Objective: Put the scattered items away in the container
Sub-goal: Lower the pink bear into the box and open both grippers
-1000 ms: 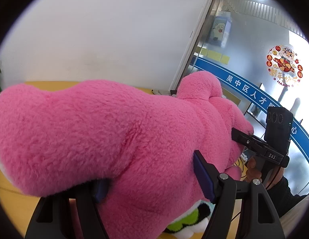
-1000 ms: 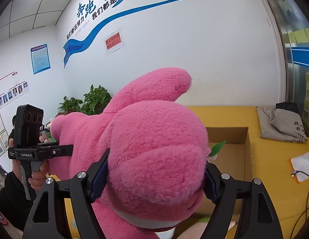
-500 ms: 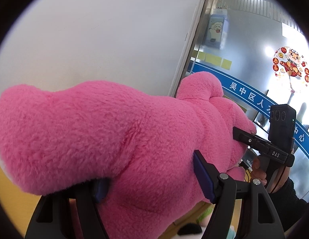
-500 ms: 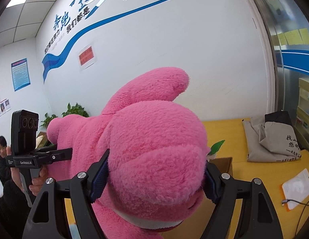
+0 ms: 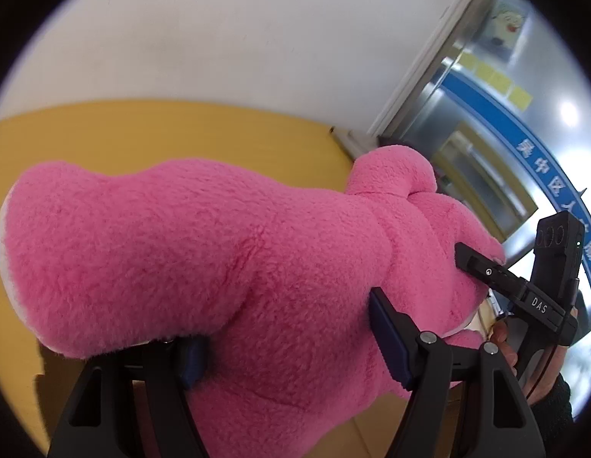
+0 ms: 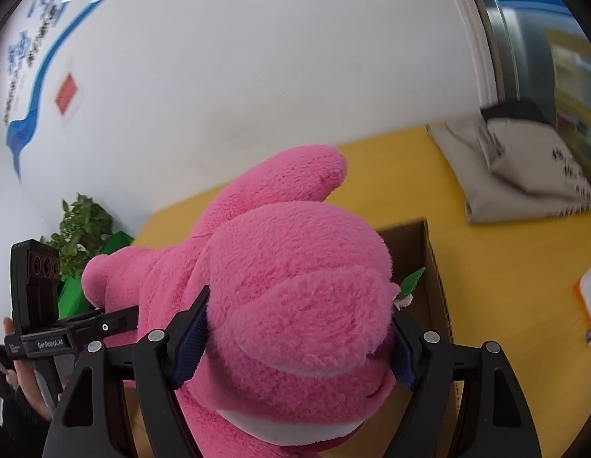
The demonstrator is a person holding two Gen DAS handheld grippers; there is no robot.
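Right now I am holding the pink plush toy point(image 5: 226, 252) up off the yellow worktop point(image 6: 516, 267) with both claws at once. My left claw point(image 5: 291, 347) is clamping one thick end of it, the blue pads point(image 5: 387, 336) sinking into the fur on either side. My right claw point(image 6: 295, 339) is gripping the other, rounder end, its pads point(image 6: 190, 337) pressing in from both flanks, so neither claw is closing fully; the plush is filling each gap. From the left wrist view I am seeing the right claw's body point(image 5: 524, 297) pushing into the far end of the toy. The toy is hanging over the open cardboard box point(image 6: 434, 267), which is sitting on the worktop, and a green leaf-like piece point(image 6: 411, 280) is poking out beside the toy, possibly part of something inside the box; I cannot tell for certain. A grey fabric bag point(image 6: 524, 168) is lying on the worktop well apart from the box, near the wall.
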